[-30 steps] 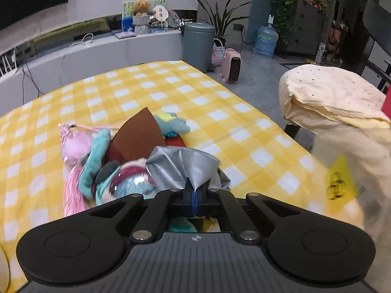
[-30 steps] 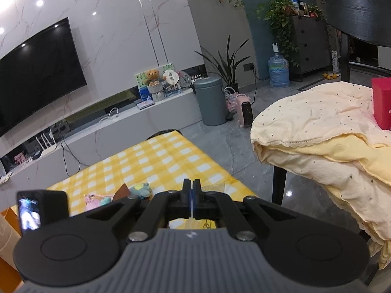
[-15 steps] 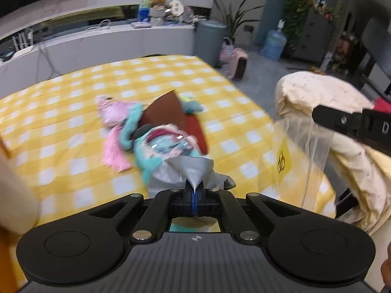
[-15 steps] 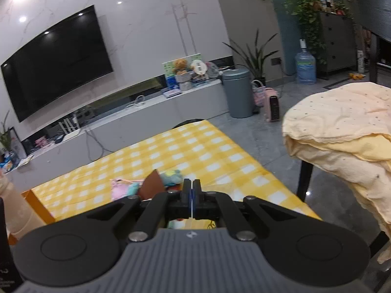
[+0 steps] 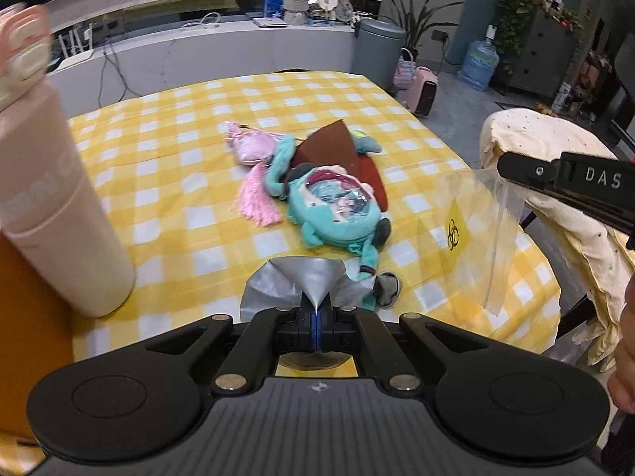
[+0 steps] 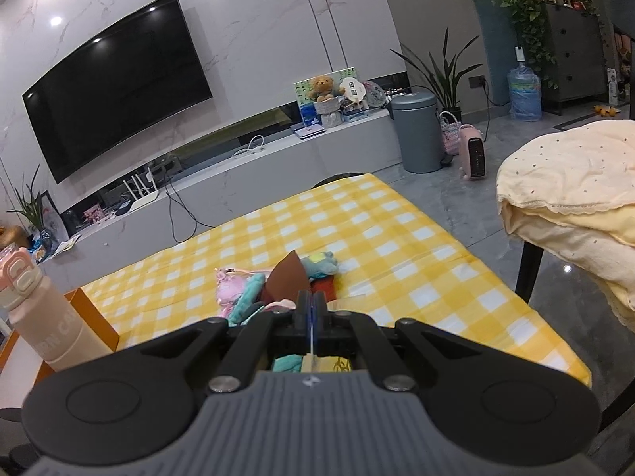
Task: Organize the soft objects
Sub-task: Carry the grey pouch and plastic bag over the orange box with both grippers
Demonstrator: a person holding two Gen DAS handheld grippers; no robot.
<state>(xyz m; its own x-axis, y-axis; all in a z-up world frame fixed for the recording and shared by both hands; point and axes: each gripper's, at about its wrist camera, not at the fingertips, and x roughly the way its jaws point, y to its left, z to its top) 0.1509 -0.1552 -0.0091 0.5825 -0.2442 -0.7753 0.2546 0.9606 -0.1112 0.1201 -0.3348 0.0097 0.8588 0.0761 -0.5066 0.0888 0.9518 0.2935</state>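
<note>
My left gripper point(image 5: 316, 311) is shut on a silver-grey pouch point(image 5: 301, 283), held near the front of the yellow checked table point(image 5: 178, 158). Beyond it lie a teal plush doll point(image 5: 337, 206), a pink tasselled plush point(image 5: 254, 150) and a brown felt piece point(image 5: 337, 146). My right gripper point(image 6: 312, 309) is shut on the top edge of a clear zip bag point(image 5: 480, 230) with a yellow biohazard label; the bag hangs at the table's right side. The soft pile point(image 6: 274, 285) also shows in the right wrist view.
A tall pink bottle point(image 5: 51, 182) stands at the table's left on an orange box point(image 6: 95, 317). A chair draped with a cream blanket point(image 5: 555, 166) is to the right. A TV bench and grey bin point(image 6: 416, 135) are behind.
My left gripper has pulled back and up with the silver pouch, away from the plush pile. The right gripper with the clear bag has come into the left view at right.
</note>
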